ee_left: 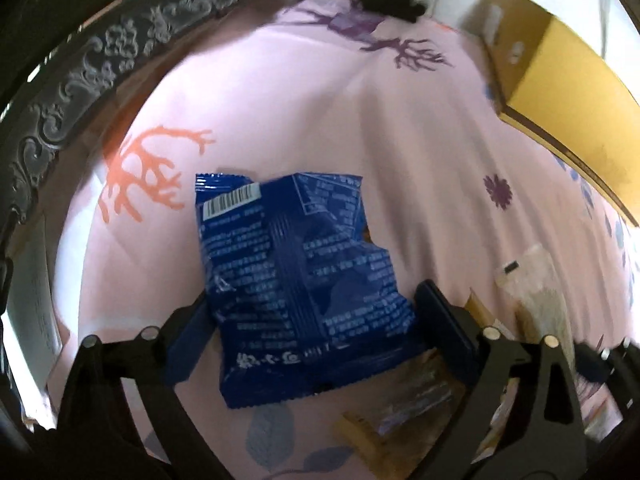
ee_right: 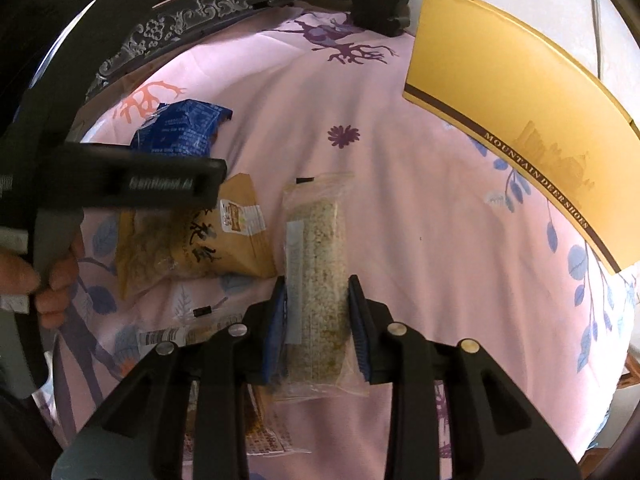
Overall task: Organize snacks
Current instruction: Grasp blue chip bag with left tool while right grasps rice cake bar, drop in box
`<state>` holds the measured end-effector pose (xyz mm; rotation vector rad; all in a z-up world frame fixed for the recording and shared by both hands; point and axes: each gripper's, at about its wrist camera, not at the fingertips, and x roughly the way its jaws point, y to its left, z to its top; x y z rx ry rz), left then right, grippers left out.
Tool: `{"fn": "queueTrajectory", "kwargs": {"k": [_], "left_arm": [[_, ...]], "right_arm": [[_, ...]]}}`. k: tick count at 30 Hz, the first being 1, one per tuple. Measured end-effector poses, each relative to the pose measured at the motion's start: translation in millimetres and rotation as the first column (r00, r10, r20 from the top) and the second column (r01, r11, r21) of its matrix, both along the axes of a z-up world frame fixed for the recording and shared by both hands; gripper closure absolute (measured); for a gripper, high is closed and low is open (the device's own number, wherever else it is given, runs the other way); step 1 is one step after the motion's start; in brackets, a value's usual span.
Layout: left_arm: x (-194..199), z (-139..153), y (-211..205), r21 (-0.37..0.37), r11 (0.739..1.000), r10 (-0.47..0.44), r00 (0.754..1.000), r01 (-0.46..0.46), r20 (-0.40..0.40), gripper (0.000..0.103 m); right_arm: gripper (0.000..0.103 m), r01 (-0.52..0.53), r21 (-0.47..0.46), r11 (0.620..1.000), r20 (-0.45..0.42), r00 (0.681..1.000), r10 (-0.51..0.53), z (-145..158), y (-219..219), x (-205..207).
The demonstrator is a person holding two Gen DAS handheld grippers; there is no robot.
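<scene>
My left gripper point(ee_left: 310, 312) has its jaws around a blue snack packet point(ee_left: 296, 276), back side up with a barcode, and holds it over the pink sheet. The packet also shows in the right wrist view point(ee_right: 182, 130) behind the left gripper's body. My right gripper point(ee_right: 316, 312) is shut on a clear-wrapped sesame bar point(ee_right: 318, 272), gripping its two long sides. A brown paper snack bag point(ee_right: 200, 240) lies just left of the bar; in the left wrist view it lies under the blue packet point(ee_left: 400, 404).
A yellow shoe box point(ee_right: 508, 120) stands at the right on the pink printed bedsheet point(ee_right: 420, 240). A dark carved headboard point(ee_right: 200, 16) runs along the far left. More wrapped snacks point(ee_right: 180, 334) lie near the front left.
</scene>
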<state>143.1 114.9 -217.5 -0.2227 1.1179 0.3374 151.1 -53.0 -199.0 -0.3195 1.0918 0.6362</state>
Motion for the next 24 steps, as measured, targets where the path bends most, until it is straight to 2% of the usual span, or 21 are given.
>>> {"fn": "queueTrajectory", "kwargs": {"k": [7, 8, 9, 10, 11, 14, 17, 18, 24], "left_arm": [[-8, 5, -2, -0.005, 1.0, -0.029, 1.0, 0.029, 0.009, 0.018], [-10, 6, 0, -0.015, 1.0, -0.017, 1.0, 0.017, 0.007, 0.019], [-12, 7, 1, -0.019, 1.0, -0.001, 1.0, 0.001, 0.003, 0.02], [-15, 10, 4, -0.022, 1.0, 0.007, 1.0, -0.007, 0.0, 0.021], [-15, 11, 5, -0.026, 1.0, 0.01, 1.0, -0.01, -0.001, 0.022], [-16, 22, 5, -0.012, 1.0, -0.009, 1.0, 0.009, 0.021, 0.036], [-17, 30, 5, -0.029, 0.999, -0.021, 0.999, 0.021, 0.031, 0.036], [-19, 35, 6, -0.033, 0.999, -0.018, 0.999, 0.02, 0.048, 0.036], [-26, 70, 1, -0.014, 0.998, -0.065, 0.989, 0.067, 0.133, 0.036]], "right_arm": [[0.073, 0.049, 0.019, 0.999, -0.066, 0.997, -0.048, 3, -4, 2], [0.073, 0.072, 0.038, 0.997, -0.091, 0.994, -0.068, 4, -6, 2], [0.073, 0.138, 0.096, 0.986, -0.162, 0.979, -0.121, 4, -13, 5], [0.074, 0.216, 0.166, 0.962, -0.235, 0.956, -0.174, 4, -21, 7], [0.074, 0.272, 0.206, 0.94, -0.272, 0.939, -0.212, 6, -26, 7], [0.074, 0.326, 0.235, 0.916, -0.224, 0.935, -0.275, 22, -30, 1], [0.074, 0.434, 0.343, 0.833, -0.282, 0.893, -0.35, 41, -47, 0], [0.074, 0.449, 0.362, 0.816, -0.283, 0.888, -0.363, 47, -51, -1], [0.074, 0.454, 0.446, 0.771, -0.175, 0.889, -0.423, 109, -80, -2]]}}
